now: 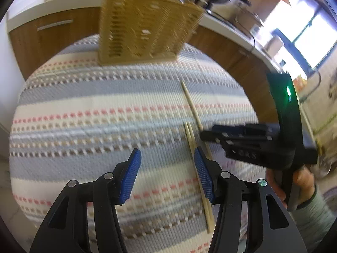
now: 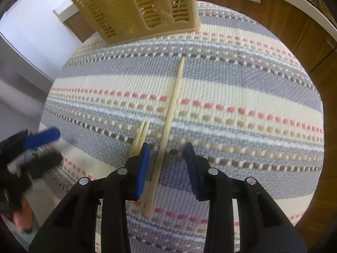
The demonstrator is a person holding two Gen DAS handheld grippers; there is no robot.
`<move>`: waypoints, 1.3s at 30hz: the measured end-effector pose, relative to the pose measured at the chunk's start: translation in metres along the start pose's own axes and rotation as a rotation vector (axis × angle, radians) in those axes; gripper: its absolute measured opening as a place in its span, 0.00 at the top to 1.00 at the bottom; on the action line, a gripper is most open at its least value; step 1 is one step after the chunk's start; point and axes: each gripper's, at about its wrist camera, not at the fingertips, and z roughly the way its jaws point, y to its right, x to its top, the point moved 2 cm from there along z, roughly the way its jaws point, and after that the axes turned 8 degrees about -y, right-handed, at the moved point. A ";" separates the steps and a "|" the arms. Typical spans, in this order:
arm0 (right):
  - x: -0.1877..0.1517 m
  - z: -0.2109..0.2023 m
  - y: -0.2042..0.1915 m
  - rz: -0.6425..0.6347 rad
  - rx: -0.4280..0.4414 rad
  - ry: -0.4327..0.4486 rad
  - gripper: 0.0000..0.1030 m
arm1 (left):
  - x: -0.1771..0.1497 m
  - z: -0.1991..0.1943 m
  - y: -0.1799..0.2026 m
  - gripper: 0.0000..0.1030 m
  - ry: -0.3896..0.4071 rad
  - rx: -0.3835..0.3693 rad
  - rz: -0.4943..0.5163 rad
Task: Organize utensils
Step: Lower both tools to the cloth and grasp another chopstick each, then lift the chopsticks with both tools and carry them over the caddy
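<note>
right wrist view: the right gripper (image 2: 167, 147) points down at a striped mat (image 2: 242, 88) on the table, jaws apart, straddling a single chopstick (image 2: 173, 101) without pressing it. a chopstick pair (image 2: 141, 131) lies just beside it at 9 o'clock. a tan slotted basket (image 2: 139, 6) stands at 12 o'clock. the left gripper (image 1: 167, 158) also hangs released; the pair (image 1: 190, 136) lies close by its 3 o'clock pad (image 1: 203, 175), whether touching it i cannot tell.

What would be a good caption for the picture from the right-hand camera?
Open right claw straddles a single chopstick on a striped mat, basket behind.
</note>
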 end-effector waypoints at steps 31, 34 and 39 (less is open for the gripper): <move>0.012 -0.009 0.033 -0.065 -0.041 -0.150 0.83 | 0.036 0.054 -0.004 0.96 -0.188 0.185 0.107; 0.023 -0.007 0.032 -0.060 -0.041 -0.197 0.83 | 0.041 0.052 -0.011 0.89 -0.216 0.172 0.121; 0.040 0.004 0.018 -0.106 -0.093 -0.272 0.83 | 0.049 0.058 0.000 0.69 -0.292 0.148 0.188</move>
